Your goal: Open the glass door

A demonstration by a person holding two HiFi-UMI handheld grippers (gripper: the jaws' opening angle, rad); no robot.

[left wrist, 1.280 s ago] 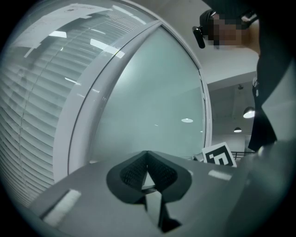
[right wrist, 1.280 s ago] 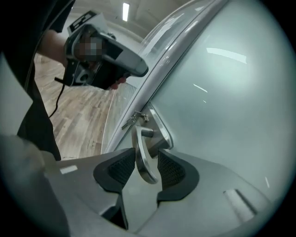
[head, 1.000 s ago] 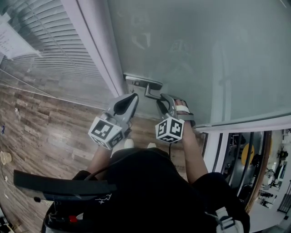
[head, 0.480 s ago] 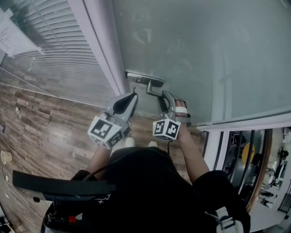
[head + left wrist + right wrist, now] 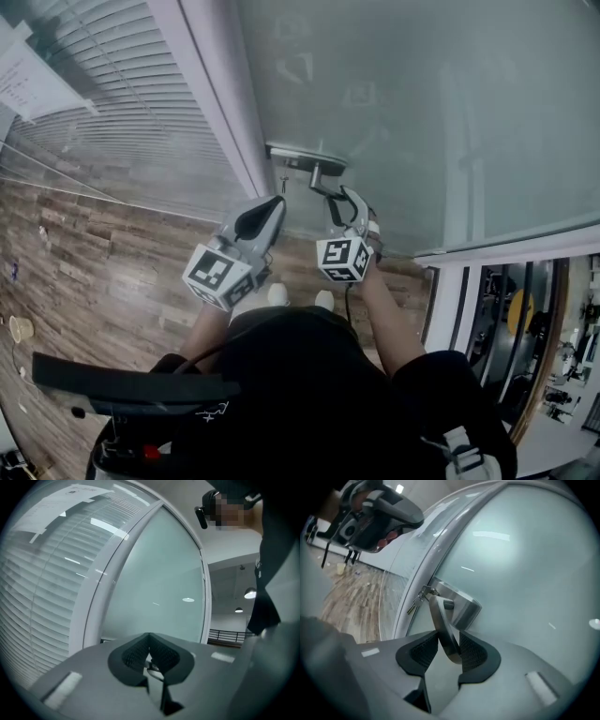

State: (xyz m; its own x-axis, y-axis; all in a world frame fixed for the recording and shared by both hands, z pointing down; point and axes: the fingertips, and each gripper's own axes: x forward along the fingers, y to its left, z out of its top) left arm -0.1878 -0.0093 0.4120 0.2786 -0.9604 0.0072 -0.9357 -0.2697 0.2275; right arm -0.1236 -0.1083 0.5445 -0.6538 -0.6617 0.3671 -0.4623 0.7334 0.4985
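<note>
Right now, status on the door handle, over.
Left gripper jaws shut, empty. Right gripper jaws just opening, door handle between them, not clamped. Keys hang beside it.

The left gripper (image 5: 278, 200) and right gripper (image 5: 345, 193) have smooth grey shells. The left cube (image 5: 217, 275) and right cube (image 5: 342, 259) at mid-frame bear black-and-white square markers. The pads (image 5: 423, 651) are dark and ribbed. The person wears dark clothing (image 5: 300, 375), a white strap (image 5: 373, 228) and white shoes (image 5: 278, 294). 1 black cable (image 5: 349, 302) runs below the right cube.
</note>
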